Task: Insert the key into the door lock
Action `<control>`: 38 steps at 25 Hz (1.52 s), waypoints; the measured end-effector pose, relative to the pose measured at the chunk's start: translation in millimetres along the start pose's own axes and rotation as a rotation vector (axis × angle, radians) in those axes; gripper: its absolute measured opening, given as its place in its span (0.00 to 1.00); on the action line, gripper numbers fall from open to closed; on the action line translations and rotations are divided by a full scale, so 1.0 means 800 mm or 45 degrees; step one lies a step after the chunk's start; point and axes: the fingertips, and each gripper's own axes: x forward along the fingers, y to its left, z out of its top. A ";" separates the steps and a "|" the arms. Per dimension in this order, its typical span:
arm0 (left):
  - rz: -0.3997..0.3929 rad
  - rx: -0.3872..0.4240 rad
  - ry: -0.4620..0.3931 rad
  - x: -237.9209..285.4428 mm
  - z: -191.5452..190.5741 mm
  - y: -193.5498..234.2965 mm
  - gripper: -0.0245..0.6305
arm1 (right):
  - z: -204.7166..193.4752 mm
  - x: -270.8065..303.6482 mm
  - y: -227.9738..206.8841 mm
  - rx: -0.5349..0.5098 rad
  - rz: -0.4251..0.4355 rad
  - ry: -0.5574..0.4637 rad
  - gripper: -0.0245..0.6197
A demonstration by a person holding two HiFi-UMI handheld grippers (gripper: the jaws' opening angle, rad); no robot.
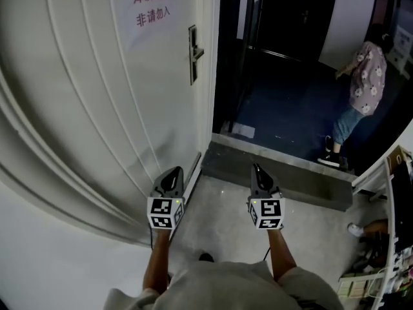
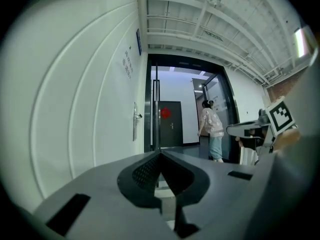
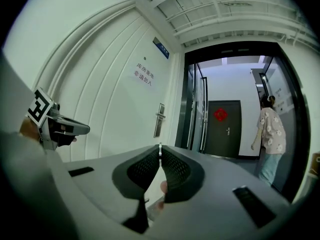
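- White door (image 1: 97, 108) with curved raised lines, filling the left half of the head view; paper sign (image 1: 151, 8) with red characters near its top
- Dark open doorway (image 1: 284, 63) just right of the white door; glass panels with upright bars along its left side; at the far end, a dark door (image 3: 223, 129) bearing a red ornament
- Grey floor (image 1: 219, 218) under both arms; low grey step (image 1: 284, 170) across the foot of the doorway
- Person (image 1: 366, 82) in a flowered top and pale jeans, standing inside the doorway at the right, back turned
- Left claw (image 1: 173, 170) held level, pointing toward the foot of the white door; clenched, tips meeting, nothing between them; marker cube (image 1: 166, 213) behind it
- Right claw (image 1: 257, 168) held level beside the left one, pointing at the step; clenched on a thin strip of bright metal at the tips, by its look the key (image 3: 160, 148)
- Door lock (image 1: 193, 53), a tall metal plate with a lever handle, at the right edge of the white door; well apart from both claws and from the key; nothing touching it
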 end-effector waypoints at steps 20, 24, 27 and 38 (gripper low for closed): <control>-0.035 0.010 0.048 0.197 -0.022 0.034 0.06 | -0.056 0.178 -0.074 0.033 0.003 0.044 0.08; 0.007 0.015 0.047 0.264 -0.019 0.054 0.06 | -0.057 0.252 -0.106 0.031 0.036 0.015 0.09; 0.027 0.018 0.042 0.330 -0.009 0.068 0.06 | -0.053 0.319 -0.140 0.031 0.053 0.000 0.09; 0.097 0.030 0.011 0.557 0.042 0.112 0.06 | -0.028 0.538 -0.245 0.015 0.152 -0.054 0.09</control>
